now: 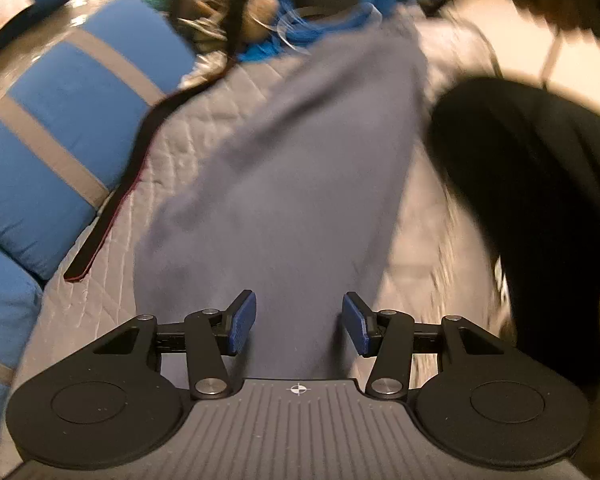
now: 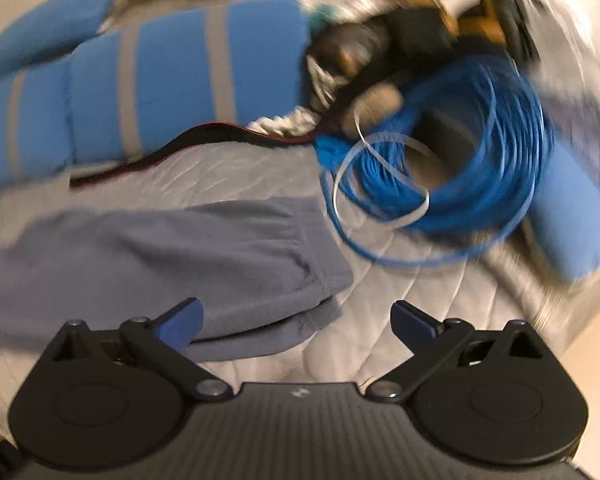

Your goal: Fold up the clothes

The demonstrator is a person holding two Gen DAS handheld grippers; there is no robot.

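Both the left gripper (image 1: 299,325) and right gripper (image 2: 296,322) hover with jaws apart, holding nothing, over the grey trousers (image 2: 172,256) lying on the quilted bedspread (image 2: 400,312), so I'd say each must next pinch an edge.

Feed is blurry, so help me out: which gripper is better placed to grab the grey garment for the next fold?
Probably left. The left gripper is open with the grey garment running between its fingers. The right gripper is open too, but mostly over bare quilt beside the garment's end.
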